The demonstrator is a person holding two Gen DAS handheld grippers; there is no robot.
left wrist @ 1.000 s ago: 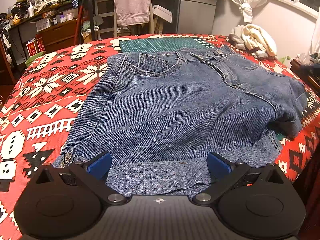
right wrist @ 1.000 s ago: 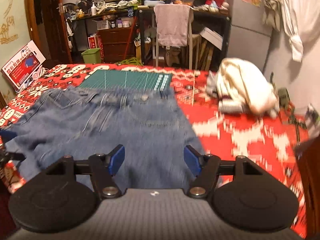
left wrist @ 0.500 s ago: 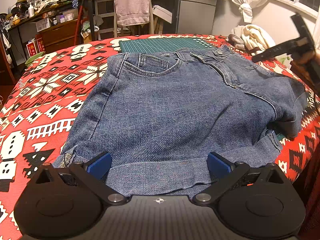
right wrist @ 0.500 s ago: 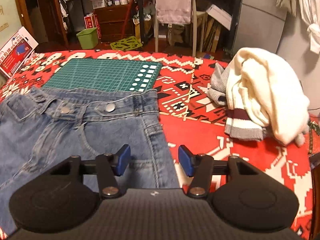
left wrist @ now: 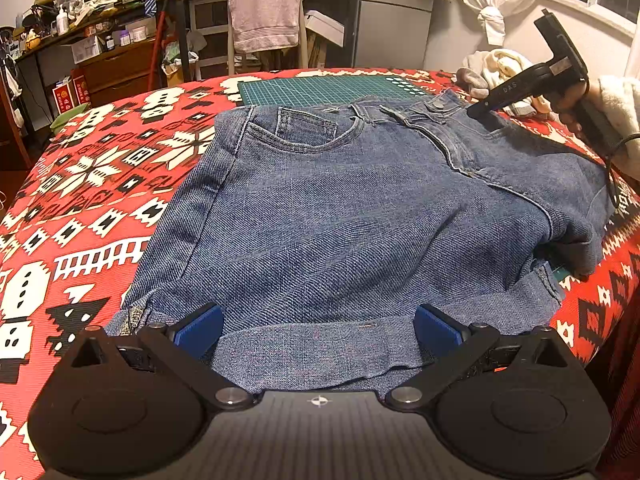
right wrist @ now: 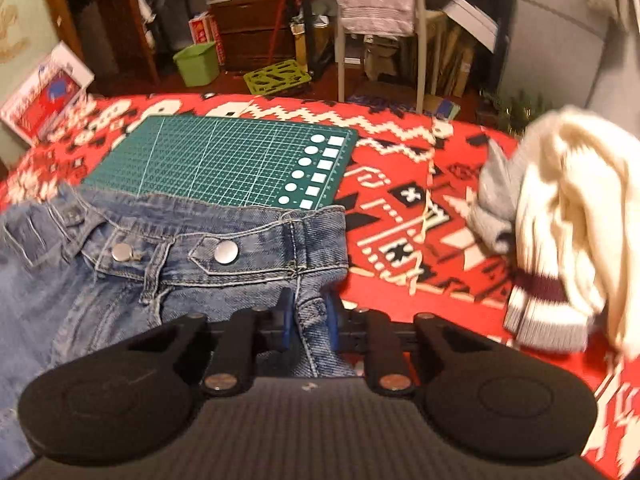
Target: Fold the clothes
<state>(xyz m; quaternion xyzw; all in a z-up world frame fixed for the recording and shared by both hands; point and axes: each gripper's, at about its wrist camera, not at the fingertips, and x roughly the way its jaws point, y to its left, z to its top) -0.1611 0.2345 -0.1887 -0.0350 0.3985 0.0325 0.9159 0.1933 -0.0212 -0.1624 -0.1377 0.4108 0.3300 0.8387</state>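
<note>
The jeans (left wrist: 360, 208) lie flat on the red patterned tabletop (left wrist: 80, 184), waistband far, legs folded near; the right gripper (right wrist: 310, 320) has its jaws pinched on the waistband's right corner, while the left gripper (left wrist: 318, 326) waits with jaws wide open over the near hem.

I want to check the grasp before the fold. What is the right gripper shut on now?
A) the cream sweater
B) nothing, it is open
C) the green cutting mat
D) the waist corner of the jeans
D: in the right wrist view the right gripper has its blue pads pinched on a ridge of denim just below the waistband of the jeans.
</note>
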